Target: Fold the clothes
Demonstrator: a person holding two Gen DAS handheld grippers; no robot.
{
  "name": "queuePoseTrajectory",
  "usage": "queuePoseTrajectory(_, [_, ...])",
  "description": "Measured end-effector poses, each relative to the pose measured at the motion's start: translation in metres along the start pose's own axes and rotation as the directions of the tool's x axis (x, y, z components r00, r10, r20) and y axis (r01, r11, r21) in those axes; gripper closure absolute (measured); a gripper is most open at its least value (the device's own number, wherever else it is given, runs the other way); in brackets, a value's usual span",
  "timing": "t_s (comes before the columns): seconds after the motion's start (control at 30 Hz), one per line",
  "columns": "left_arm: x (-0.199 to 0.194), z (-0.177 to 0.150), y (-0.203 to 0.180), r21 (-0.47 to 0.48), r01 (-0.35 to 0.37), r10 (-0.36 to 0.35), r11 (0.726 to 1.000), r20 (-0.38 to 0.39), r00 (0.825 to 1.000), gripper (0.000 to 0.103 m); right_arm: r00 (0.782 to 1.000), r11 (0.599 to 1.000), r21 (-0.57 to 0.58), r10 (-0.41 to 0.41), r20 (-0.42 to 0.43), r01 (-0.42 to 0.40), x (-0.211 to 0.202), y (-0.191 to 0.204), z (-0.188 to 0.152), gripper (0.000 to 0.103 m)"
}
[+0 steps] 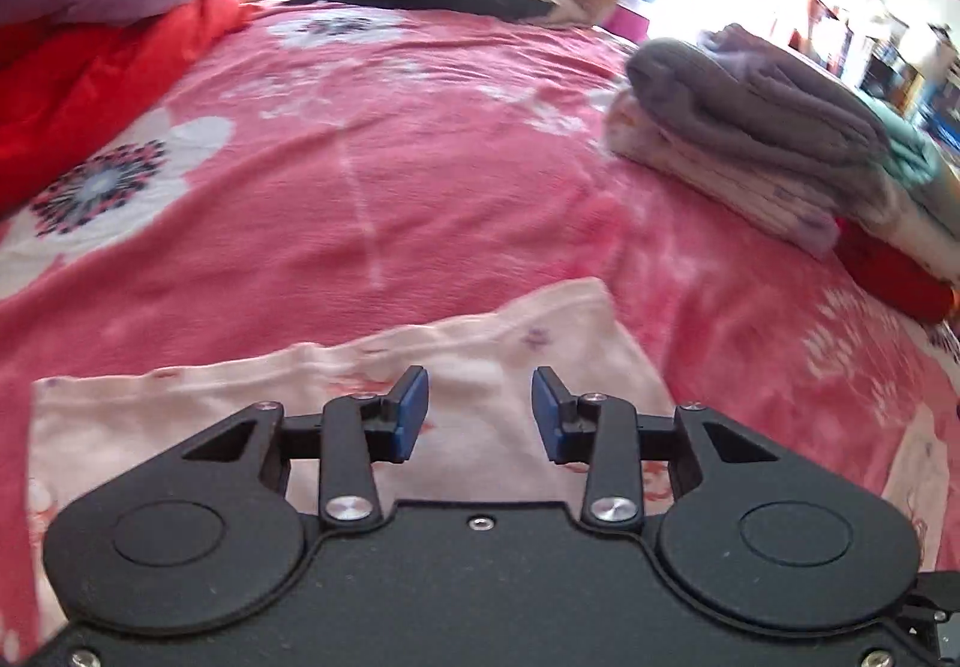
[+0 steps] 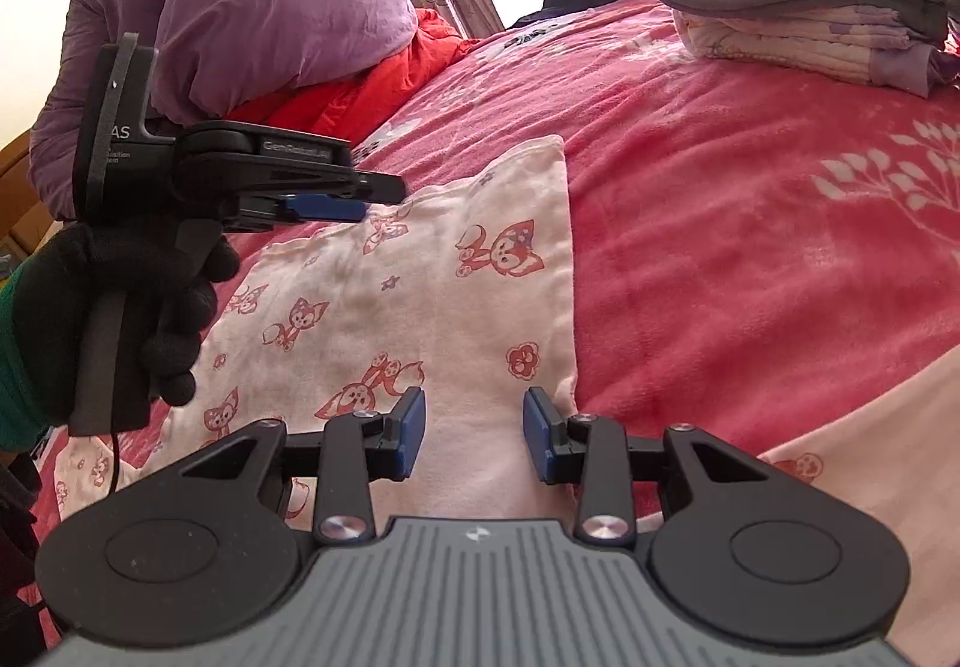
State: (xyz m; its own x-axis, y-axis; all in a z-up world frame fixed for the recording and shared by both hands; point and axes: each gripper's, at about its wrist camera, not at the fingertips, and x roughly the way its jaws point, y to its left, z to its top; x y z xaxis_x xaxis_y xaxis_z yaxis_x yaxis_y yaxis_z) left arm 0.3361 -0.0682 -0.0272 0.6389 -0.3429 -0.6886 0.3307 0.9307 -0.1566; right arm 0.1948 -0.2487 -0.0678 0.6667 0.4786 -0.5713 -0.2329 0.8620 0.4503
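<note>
Garment: pale pink cotton cloth printed with red foxes (image 2: 420, 295) lies flat on the pink flowered blanket (image 2: 720, 223), near edge hidden under both tools | left gripper (image 1: 480, 412): jaws partly apart, nothing between | right gripper (image 2: 474, 427): same, empty | stack of folded grey and lilac clothes (image 1: 750, 138): blurred, cut off at the right | black-gloved hand (image 2: 120, 307): sleeve cropped.

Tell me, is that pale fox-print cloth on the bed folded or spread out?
Folded, it seems: the fox-print cloth lies flat as a neat rectangle with straight edges. How many layers, I cannot tell.
</note>
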Motion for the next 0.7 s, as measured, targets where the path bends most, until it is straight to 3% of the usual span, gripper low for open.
queuePoseTrajectory(0.13, [0.034,0.017,-0.028,0.074,-0.065,0.067,0.995,-0.017,0.998,0.067,1.000,1.000,0.029,0.013,-0.002,-0.013,0.000,-0.005,0.000,0.066])
queuePoseTrajectory(0.2, [0.046,0.028,-0.032,0.066,-0.108,0.110,0.992,-0.018,0.994,0.067,1.000,1.000,0.019,0.009,-0.005,-0.009,0.001,-0.004,-0.002,0.066])
queuePoseTrajectory(0.33, [0.054,0.046,-0.025,0.008,-0.110,0.110,0.994,-0.009,0.994,0.067,1.000,1.000,0.011,0.007,-0.009,-0.007,0.001,-0.004,-0.002,0.065])
queuePoseTrajectory(0.53, [-0.021,0.051,0.005,-0.030,-0.113,0.115,0.993,0.097,0.989,0.066,0.999,0.999,0.033,0.032,0.009,-0.032,-0.004,-0.005,0.001,0.065])
queuePoseTrajectory(0.7, [-0.100,0.004,0.059,-0.139,-0.197,0.212,0.971,0.109,0.971,0.066,0.999,0.998,-0.034,0.052,0.015,-0.051,-0.013,0.007,0.001,0.063])
